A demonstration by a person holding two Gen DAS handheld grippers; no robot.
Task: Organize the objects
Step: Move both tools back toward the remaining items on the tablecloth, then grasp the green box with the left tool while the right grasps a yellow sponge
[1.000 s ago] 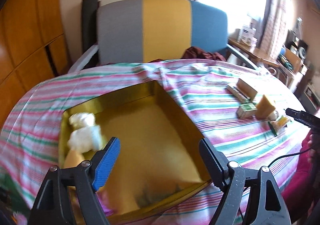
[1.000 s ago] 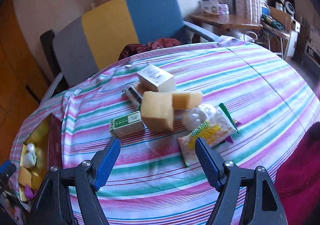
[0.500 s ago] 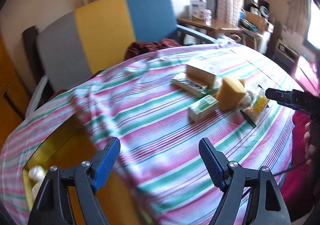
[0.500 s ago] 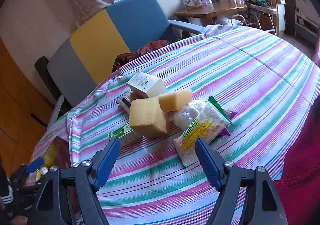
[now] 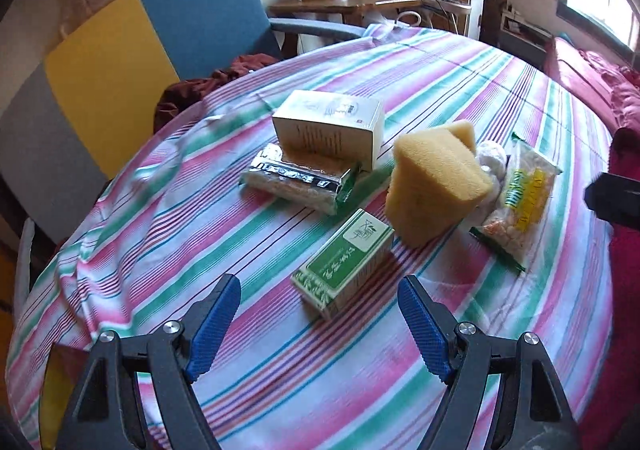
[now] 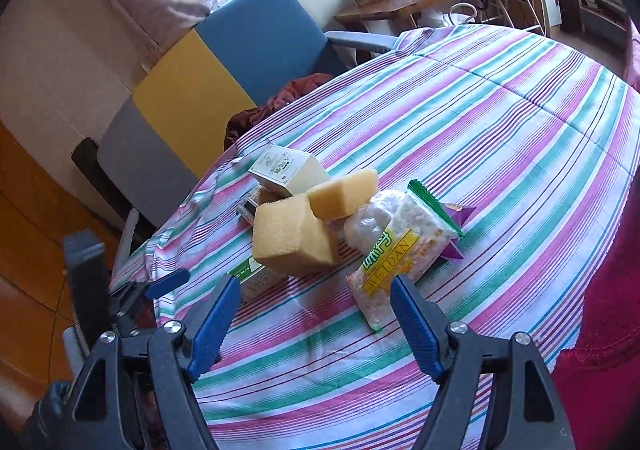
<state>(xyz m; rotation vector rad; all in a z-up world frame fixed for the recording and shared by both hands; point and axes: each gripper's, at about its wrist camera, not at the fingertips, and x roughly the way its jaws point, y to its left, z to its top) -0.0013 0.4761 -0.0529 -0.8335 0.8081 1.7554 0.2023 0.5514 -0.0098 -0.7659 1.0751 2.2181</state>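
Above striped tablecloth (image 5: 460, 62): both grippers angled down, fingers (image 5: 216, 326) spread wide, empty; green box (image 5: 344, 262) just ahead of left.

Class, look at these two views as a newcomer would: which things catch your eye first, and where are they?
A huddle of goods sits mid-table on the striped tablecloth: a big yellow sponge leaning among a cream box, a green box and a snack bag. Behind the table stands a grey, yellow and blue chair.

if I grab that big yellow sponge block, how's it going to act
The big sponge block looks porous, so it probably squashes between the pads and weighs little. It stands tilted against the smaller sponge, so a push may topple it. Its rough foam likely grips well.
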